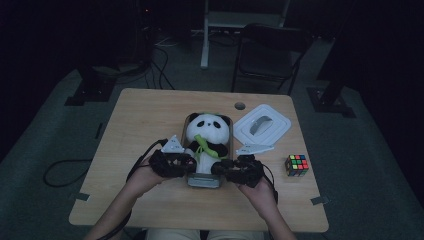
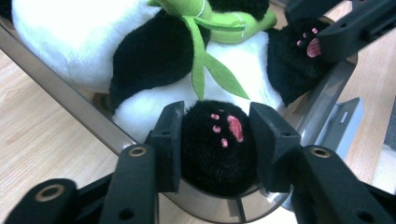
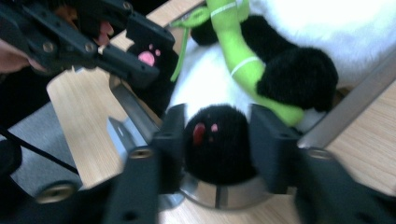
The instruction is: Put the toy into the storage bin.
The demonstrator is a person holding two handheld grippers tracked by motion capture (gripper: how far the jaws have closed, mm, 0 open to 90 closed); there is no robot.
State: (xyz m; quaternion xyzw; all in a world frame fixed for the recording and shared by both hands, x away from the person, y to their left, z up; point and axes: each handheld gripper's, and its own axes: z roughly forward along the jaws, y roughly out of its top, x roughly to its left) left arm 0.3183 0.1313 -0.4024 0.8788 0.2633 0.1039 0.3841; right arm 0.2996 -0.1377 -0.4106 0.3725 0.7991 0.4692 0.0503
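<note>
A black-and-white panda plush [image 1: 207, 132] holding a green bamboo sprig [image 2: 210, 60] lies in a clear oblong container [image 1: 204, 181] at the table's middle. My left gripper [image 1: 186, 163] comes in from the left; in the left gripper view its jaws [image 2: 216, 116] press on both sides of a black foot [image 2: 217, 154] with pink paw marks. My right gripper [image 1: 221, 168] comes in from the right, and its jaws [image 3: 217, 116] sit against the other black foot [image 3: 217, 149]. The left gripper [image 3: 116, 42] also appears at the top left of the right gripper view.
The container's white lid [image 1: 262, 126] lies right of the panda. A colour cube [image 1: 297, 165] sits near the table's right edge. A cable hole [image 1: 240, 105] is at the far edge. A dark chair [image 1: 270, 50] stands beyond the table. The container's rim [image 2: 70, 100] runs close beside the jaws.
</note>
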